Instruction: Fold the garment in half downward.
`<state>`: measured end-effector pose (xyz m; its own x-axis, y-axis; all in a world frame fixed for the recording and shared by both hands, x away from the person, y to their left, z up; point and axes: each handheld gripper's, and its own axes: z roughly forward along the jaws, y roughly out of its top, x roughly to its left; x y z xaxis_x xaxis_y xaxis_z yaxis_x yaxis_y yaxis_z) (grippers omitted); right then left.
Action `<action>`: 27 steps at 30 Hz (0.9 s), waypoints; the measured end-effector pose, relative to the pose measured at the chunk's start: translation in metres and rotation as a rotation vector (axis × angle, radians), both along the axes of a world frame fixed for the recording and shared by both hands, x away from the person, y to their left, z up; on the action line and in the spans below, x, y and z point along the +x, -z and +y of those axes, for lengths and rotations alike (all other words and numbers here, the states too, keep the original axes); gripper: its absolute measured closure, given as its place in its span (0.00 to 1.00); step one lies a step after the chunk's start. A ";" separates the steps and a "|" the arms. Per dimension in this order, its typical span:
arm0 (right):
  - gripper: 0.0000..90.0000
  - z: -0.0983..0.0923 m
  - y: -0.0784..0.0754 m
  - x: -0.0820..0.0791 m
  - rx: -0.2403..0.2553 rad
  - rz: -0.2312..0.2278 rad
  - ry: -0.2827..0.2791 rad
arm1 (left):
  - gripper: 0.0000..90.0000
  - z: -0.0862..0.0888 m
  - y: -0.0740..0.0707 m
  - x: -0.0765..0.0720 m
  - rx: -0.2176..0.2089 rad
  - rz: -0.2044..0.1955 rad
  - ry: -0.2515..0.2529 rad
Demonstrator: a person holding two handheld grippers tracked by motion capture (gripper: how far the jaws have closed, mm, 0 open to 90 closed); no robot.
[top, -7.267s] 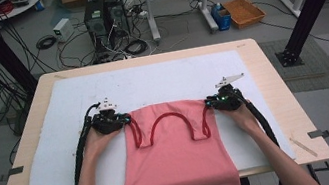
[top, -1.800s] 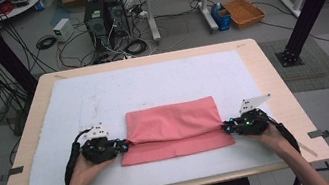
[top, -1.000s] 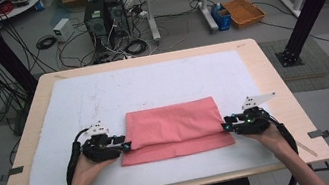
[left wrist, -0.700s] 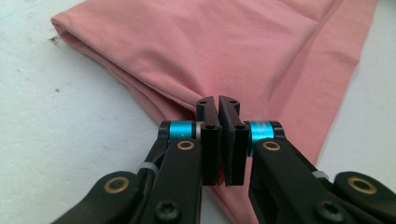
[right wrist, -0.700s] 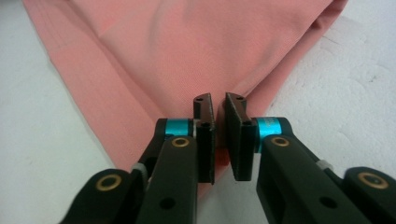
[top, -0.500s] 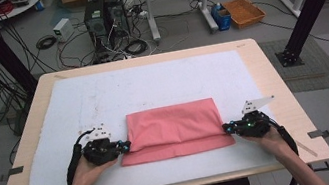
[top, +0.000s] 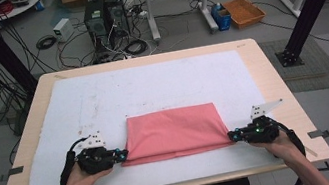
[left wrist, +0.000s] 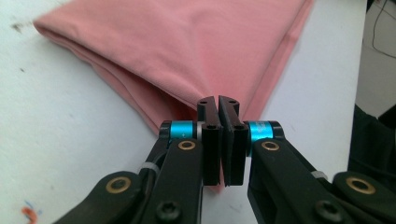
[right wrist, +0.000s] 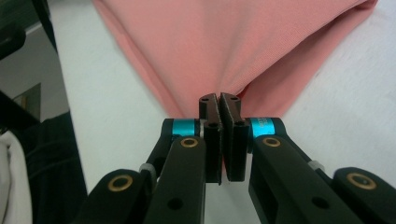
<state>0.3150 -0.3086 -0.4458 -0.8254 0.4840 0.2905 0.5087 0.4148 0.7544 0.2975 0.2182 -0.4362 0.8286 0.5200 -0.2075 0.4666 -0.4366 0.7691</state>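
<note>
A wooden counter point(top: 272, 79) is covered by a white mat point(top: 161, 88). A folded pink cloth point(top: 174, 132) is pinched at its near corners by the left gripper point(top: 121, 155) and right gripper point(top: 232, 136). Cables point(top: 68, 42) and computer towers point(top: 104, 16) are seen on the floor beyond.

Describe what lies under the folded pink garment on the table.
The pink garment rests on a white sheet covering the wooden table. Whatever the sheet looks like directly beneath the cloth is hidden.

My left gripper point(top: 121, 155) black-bodied at lower left with cyan collars, brass pins, grey three-cornered plate and looped black cable, my right gripper point(top: 231, 136) matching at lower right, bare forearms, dark clothing at bottom edge.
</note>
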 end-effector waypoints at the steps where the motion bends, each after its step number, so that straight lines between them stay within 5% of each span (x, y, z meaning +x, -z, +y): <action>1: 0.98 -0.001 0.001 -0.002 -0.002 0.008 -0.006 | 0.97 0.000 0.001 -0.001 0.000 0.007 0.006; 15: 0.98 -0.002 0.004 -0.005 -0.024 0.015 -0.023 | 0.97 0.000 0.007 -0.006 0.003 0.020 0.028; 18: 0.91 0.000 0.001 -0.005 -0.026 0.001 -0.032 | 0.95 -0.001 0.004 -0.006 0.006 0.010 0.036; 23: 0.68 -0.002 -0.010 -0.002 -0.021 -0.034 0.009 | 0.77 0.005 -0.009 -0.002 -0.001 -0.048 0.001; 27: 0.69 0.002 -0.023 0.004 0.006 -0.089 0.042 | 0.74 0.002 -0.019 0.004 -0.017 -0.085 -0.014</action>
<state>0.3191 -0.3068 -0.4231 -0.8271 0.5172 0.2202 0.4567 0.3899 0.7996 0.3019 0.2198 -0.4175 0.8364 0.5285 -0.1451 0.4049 -0.4175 0.8135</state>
